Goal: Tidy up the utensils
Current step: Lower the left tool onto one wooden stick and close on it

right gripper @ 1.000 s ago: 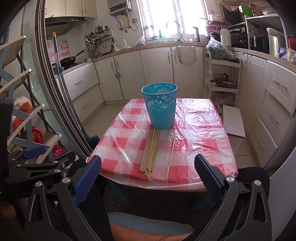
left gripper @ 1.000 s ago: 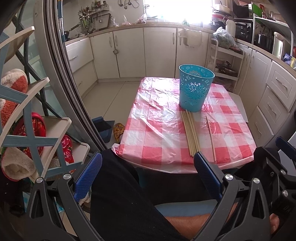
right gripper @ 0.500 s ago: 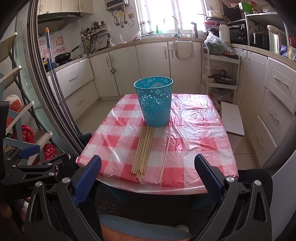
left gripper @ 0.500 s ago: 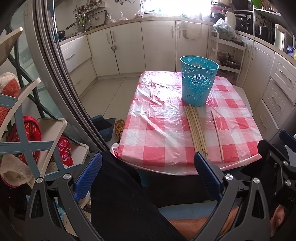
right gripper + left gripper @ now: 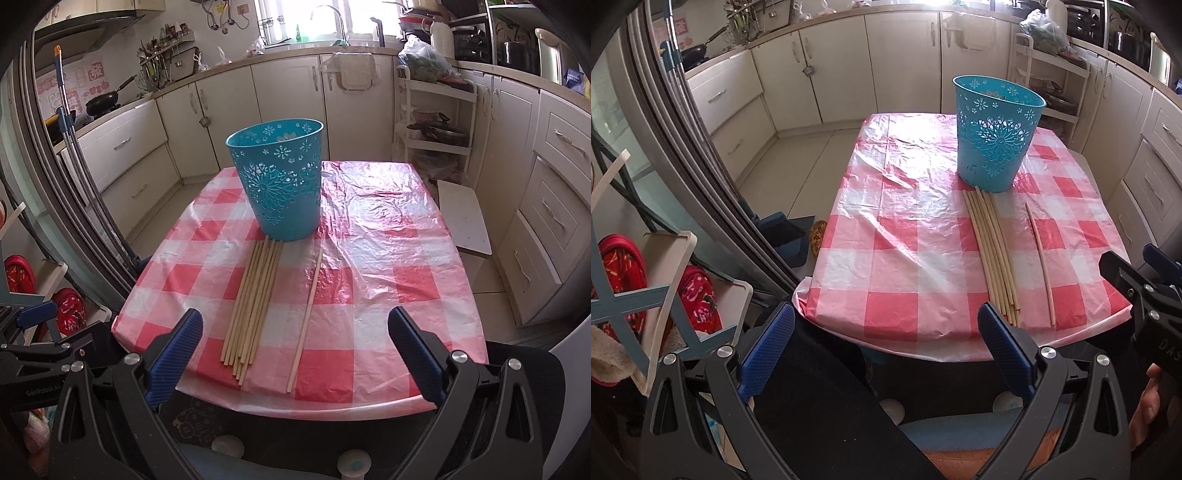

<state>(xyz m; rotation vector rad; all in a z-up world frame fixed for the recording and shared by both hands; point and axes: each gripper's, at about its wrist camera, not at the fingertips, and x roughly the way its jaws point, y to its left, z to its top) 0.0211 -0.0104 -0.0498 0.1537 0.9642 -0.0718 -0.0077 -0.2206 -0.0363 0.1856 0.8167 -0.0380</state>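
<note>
- Left gripper [image 5: 886, 347], right gripper [image 5: 295, 349]: jaws spread wide, empty, nearer the table [image 5: 388, 280] than before
- Chopsticks [image 5: 255, 299], basket [image 5: 280, 181]: unmoved

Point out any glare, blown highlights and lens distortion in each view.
Left wrist: glare whitens the far tablecloth beside the basket; cabinets bow. Right wrist: window blown out, sheen on the cloth right of the basket; door frame curves.
</note>
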